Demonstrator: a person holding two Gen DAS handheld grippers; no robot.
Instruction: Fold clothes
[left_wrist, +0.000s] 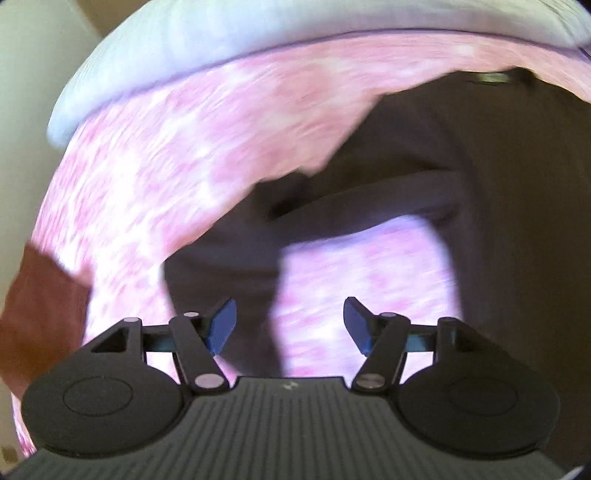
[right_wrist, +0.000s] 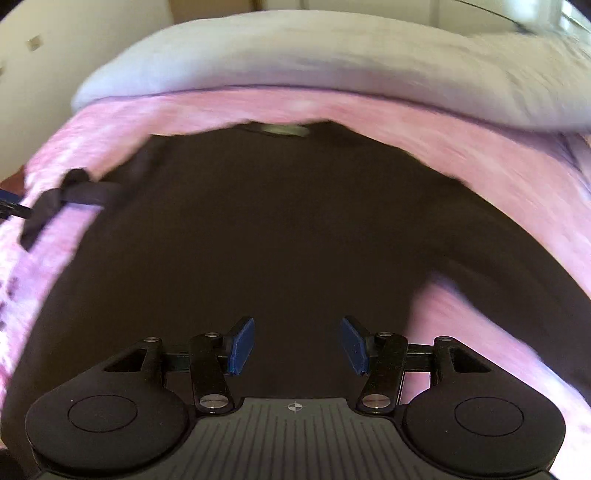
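A dark brown long-sleeved shirt (right_wrist: 280, 229) lies spread face up on a pink patterned bedspread (right_wrist: 480, 173), collar label (right_wrist: 282, 130) at the far side. In the left wrist view the shirt (left_wrist: 498, 184) fills the right side, and its sleeve (left_wrist: 229, 258) bends across the middle. My left gripper (left_wrist: 290, 326) is open and empty, just above the sleeve and bedspread (left_wrist: 177, 147). My right gripper (right_wrist: 297, 345) is open and empty over the shirt's lower body. The frames are blurred.
A pale grey pillow (right_wrist: 314, 59) lies along the far edge of the bed, also in the left wrist view (left_wrist: 221, 33). A reddish-brown surface (left_wrist: 40, 306) shows at the bed's left edge. Cream walls stand behind.
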